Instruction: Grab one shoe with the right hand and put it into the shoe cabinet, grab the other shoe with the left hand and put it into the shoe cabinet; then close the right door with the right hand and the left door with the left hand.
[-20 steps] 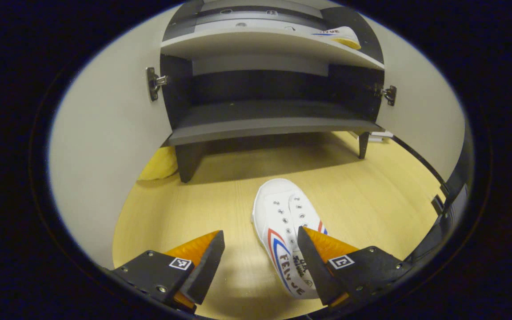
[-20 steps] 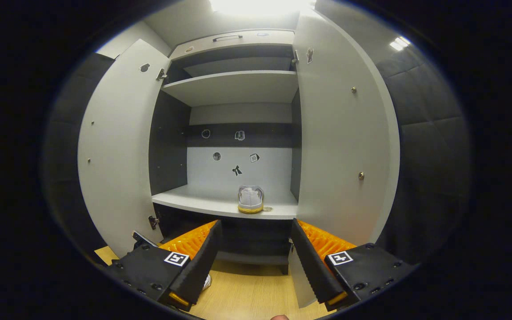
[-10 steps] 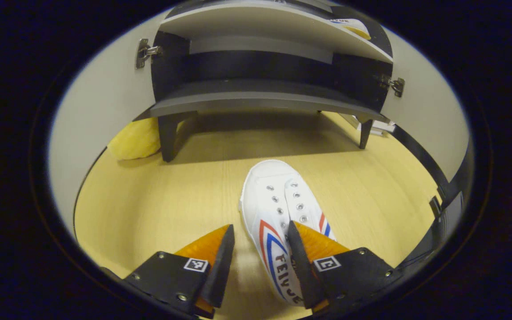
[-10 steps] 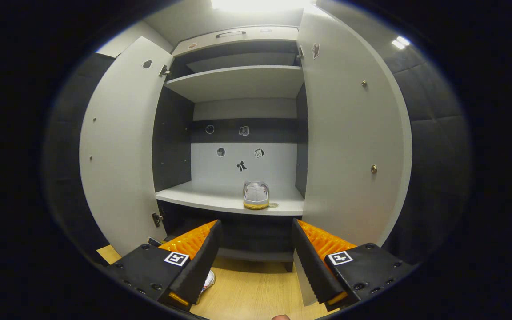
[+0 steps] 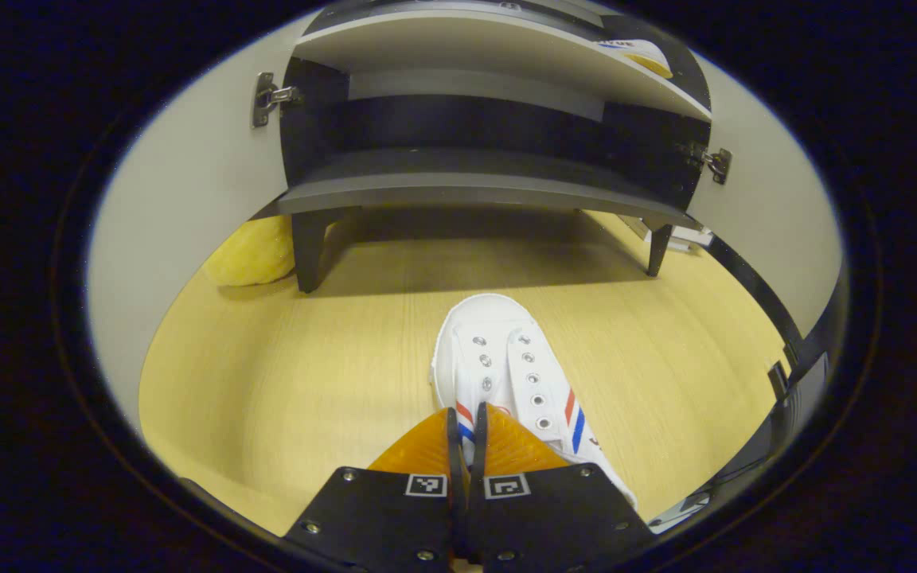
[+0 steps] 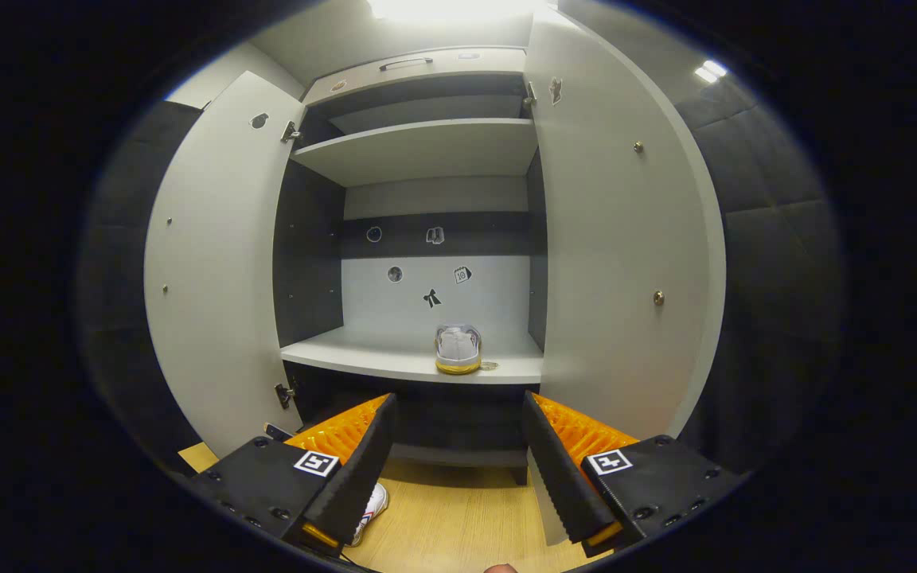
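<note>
Shoe on the floor point(image 5: 506, 374): white canvas, lying on the wooden floor point(image 5: 307, 358) in front of the shoe cabinet point(image 5: 474, 187), toe pointing at the cabinet's base.
Left gripper point(image 5: 466, 446): fingers drawn nearly together, clamped on the near side edge of this shoe, by the look of it; the contact itself is partly hidden behind the fingers.
Shoe on the shelf point(image 6: 458, 350): already inside the cabinet, on the pale middle shelf point(image 6: 379, 358), toward the cabinet's right side.
Right gripper point(image 6: 456, 446): jaws spread wide, holding nothing, hanging in front of the cabinet below that shelf.
Left door point(image 6: 212, 263): swung fully open.
Right door point(image 6: 618, 239): swung fully open.
Done: one shoe stored, by my reading the right hand's share.
Left: lift the second shoe onto a shelf, then shut the right door and the left door.
</note>
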A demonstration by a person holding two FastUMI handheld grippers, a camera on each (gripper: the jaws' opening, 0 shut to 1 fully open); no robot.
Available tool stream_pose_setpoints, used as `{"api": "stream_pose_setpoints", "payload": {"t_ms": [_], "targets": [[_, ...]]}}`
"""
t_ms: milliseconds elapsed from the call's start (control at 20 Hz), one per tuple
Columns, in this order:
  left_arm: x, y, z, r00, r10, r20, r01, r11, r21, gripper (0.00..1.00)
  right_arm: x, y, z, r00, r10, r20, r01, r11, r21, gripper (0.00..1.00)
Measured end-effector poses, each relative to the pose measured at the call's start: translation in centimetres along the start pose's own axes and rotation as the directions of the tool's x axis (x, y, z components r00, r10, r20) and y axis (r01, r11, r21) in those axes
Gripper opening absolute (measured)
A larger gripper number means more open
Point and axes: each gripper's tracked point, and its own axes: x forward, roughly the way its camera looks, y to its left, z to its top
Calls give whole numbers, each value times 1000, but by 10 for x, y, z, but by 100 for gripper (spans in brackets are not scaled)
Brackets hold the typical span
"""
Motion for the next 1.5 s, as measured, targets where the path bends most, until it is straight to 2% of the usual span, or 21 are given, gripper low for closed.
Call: {"api": "stream_pose_setpoints", "payload": {"t_ms": [50, 100, 450, 500, 550, 750, 1050, 1100, 1150, 1500], "targets": [[2, 2, -2, 1000, -2, 2, 2, 1000, -5, 9, -1, -1, 0, 1000, 0, 3, 0, 1000, 0, 97], [0, 4, 4, 1000, 1, 14, -1, 1000, -7, 2, -2, -2, 2, 1000, -2, 4, 2, 1000, -1, 98], [-33, 14, 38, 994, -20, 107, 23, 999, -23, 2, -11, -10, 8, 1000, 0, 23, 0, 1000, 1, 98], [-32, 13, 39, 992, -22, 123, 25, 999, -20, 1, -12, -10, 9, 1000, 2, 27, -2, 1000, -1, 94], [-35, 13, 42, 989, -26, 145, 29, 999, -19, 1, -14, -10, 11, 1000, 4, 31, -3, 1000, -4, 98], [-41, 14, 45, 973, -43, 229, 48, 999, -18, 1, -18, -11, 16, 999, 14, 44, -14, 1000, -10, 98], [-51, 14, 51, 927, -56, 371, 64, 998, -10, 1, -24, -11, 25, 997, 25, 67, -25, 1000, -8, 97], [-50, 14, 49, 917, -60, 394, 67, 998, -5, 1, -25, -10, 25, 997, 27, 68, -26, 1000, -8, 94], [-52, 14, 50, 906, -64, 418, 70, 998, 0, 1, -26, -10, 26, 997, 28, 71, -28, 1000, -6, 98], [-52, 14, 52, 846, -81, 527, 81, 996, 22, 1, -32, -9, 22, 997, 32, 71, -32, 999, 9, 97]]}}
